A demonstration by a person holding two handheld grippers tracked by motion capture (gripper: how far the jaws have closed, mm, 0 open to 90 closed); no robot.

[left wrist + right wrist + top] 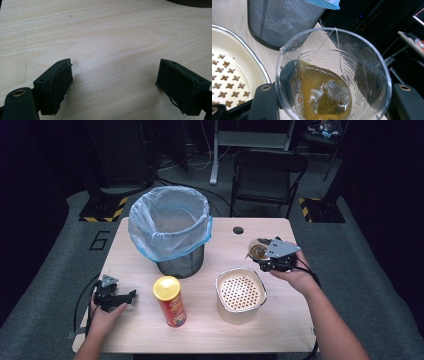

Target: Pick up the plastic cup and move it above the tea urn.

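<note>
Cup of tea (pixel 333 82) clamped between right tool's (pixel 267 256) jaws

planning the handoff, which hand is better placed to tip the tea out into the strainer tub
Right. The right gripper already clamps the clear plastic cup of tea, beside the cream perforated strainer tub. The left gripper rests open on the pale wooden table, farther away.

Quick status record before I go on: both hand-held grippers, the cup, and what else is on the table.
right hand-held gripper: shut on clear plastic cup, held above the table
cup contents: amber liquid, tea bag with string
left hand-held gripper: open, nothing between its jaws, low over wooden table
strainer basin: beside the cup
chips can: upright
mesh bin: blue liner, upright
</note>
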